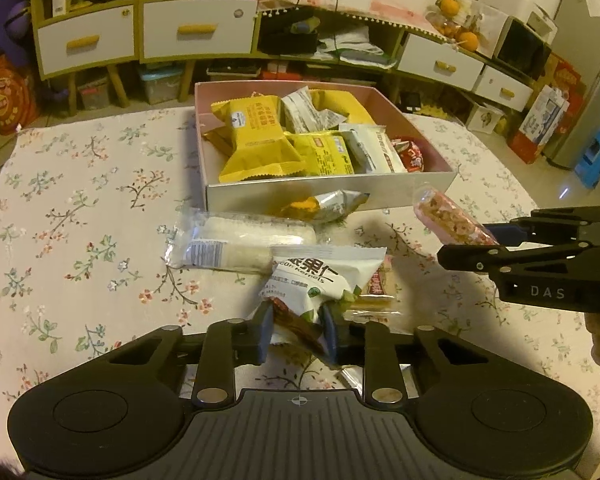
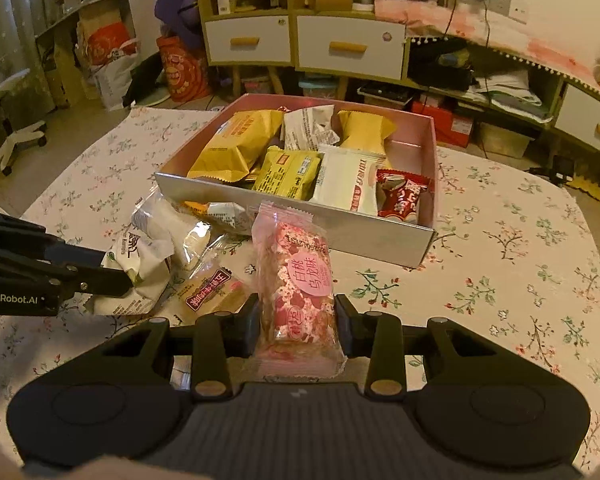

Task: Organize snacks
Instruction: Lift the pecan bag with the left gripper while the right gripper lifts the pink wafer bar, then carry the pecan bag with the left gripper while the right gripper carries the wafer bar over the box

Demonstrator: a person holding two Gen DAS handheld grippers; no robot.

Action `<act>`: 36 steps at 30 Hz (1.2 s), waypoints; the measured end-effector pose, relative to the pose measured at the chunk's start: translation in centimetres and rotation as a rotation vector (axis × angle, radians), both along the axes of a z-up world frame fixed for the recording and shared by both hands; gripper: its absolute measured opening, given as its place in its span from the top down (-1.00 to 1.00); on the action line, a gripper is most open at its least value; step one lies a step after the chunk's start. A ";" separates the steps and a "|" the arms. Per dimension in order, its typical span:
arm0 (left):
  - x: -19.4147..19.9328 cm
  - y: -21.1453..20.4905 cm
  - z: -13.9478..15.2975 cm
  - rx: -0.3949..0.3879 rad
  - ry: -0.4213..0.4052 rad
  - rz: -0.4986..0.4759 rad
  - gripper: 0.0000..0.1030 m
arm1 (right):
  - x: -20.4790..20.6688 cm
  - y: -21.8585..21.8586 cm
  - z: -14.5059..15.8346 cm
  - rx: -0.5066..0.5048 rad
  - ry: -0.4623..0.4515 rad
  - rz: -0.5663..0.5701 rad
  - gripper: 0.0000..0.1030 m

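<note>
My left gripper [image 1: 296,330] is shut on a white pecan-kernel packet [image 1: 324,276], its blue pads pinching the packet's lower end just above the floral cloth. In the right wrist view that same gripper [image 2: 120,276] comes in from the left with the crumpled white packet [image 2: 144,276] at its tips. A pink snack bar [image 2: 300,280] stands upright in my right gripper [image 2: 296,320], which is shut on it in front of the box. The pink open box [image 1: 300,192] holds several yellow, white and red packets. From the left wrist view the right gripper [image 1: 472,244] carries the pink bar [image 1: 448,216] near the box's front right corner.
Loose on the cloth before the box lie a clear-wrapped white cake [image 1: 236,240], a silver and yellow packet [image 1: 324,204] and a tan biscuit pack [image 2: 212,292]. The floral tablecloth [image 2: 500,280] spreads bare to the right. Cabinets with drawers [image 2: 348,48] stand beyond the table.
</note>
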State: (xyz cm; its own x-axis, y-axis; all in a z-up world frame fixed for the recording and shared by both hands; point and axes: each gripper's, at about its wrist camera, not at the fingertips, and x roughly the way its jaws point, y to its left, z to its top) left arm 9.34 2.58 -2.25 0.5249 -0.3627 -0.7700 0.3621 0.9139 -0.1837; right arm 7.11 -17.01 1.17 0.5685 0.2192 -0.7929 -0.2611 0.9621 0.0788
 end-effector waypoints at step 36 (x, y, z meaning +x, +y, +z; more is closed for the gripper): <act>0.8 -2.5 -2.4 0.177 -0.097 -0.037 -0.05 | -0.7 2.0 -1.7 -0.098 0.065 0.080 0.33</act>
